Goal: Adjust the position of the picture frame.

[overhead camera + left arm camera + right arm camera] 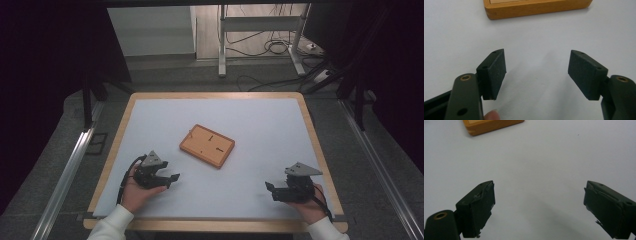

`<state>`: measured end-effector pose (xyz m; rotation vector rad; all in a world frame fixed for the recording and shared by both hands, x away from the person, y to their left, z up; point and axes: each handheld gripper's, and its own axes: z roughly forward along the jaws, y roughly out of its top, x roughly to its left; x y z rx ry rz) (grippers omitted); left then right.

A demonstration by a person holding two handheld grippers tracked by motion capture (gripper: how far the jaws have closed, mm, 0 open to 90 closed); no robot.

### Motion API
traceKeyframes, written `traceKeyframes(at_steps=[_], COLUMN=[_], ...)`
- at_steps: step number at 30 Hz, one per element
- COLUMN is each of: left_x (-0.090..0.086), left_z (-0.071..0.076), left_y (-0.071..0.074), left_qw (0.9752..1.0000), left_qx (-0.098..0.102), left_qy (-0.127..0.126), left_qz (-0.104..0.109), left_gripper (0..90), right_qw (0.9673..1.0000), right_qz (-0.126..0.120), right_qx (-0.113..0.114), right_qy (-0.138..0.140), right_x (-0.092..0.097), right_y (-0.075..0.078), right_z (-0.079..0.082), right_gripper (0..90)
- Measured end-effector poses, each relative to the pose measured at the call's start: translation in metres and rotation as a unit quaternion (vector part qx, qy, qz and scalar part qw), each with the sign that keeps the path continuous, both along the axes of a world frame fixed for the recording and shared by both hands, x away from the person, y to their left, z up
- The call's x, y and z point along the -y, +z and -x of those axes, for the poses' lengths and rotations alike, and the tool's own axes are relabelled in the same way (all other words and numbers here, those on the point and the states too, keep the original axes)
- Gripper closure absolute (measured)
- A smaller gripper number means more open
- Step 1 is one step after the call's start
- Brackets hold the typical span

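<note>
Both grippers, left (172, 179) and right (269, 188), are rested low on the white mat (260, 130) with jaws spread wide and nothing held, apparently readied for the wooden board (207, 145), which is laid askew mid-table between them, well apart from each.

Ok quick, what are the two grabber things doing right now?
Left gripper: open, holding nothing, short of the wooden board.
Right gripper: open, holding nothing.
</note>
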<state>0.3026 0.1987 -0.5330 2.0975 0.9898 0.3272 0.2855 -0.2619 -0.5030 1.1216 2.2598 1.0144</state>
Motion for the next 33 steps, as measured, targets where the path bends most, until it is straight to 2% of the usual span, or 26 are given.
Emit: traceKeyframes(at_steps=[7,16,23,30,33], left_x=[0.0002,0.0025,0.0042,0.0037,0.0050], left_z=[-0.0022,0.0020,0.0001,-0.0034,-0.0037], left_y=[-0.0013,0.0028,0.0038,0.0046,0.0083], left_qw=[1.0000,0.9999,0.9999,0.9997,0.9997], left_qx=[-0.005,0.000,0.002,-0.003,0.003], left_qy=[0.004,0.016,0.012,0.022,0.022], left_qz=[-0.007,-0.002,0.004,0.005,0.002], left_gripper=[29.8,29.6,29.1,29.0,29.0], right_qw=[0.9995,0.9997,0.9996,0.9998,0.9998], right_qz=[0.011,0.008,0.011,0.013,0.015], right_qx=[-0.002,0.012,0.019,0.007,0.007], right_qy=[0.029,0.020,0.017,0.014,0.015], right_x=[-0.0052,-0.0019,-0.0025,-0.0023,-0.0031], right_y=[-0.0029,0.0008,0.0003,-0.0050,-0.0057], right_z=[0.0020,0.0062,0.0098,0.0078,0.0086], right_gripper=[12.9,12.8,12.8,12.8,12.9])
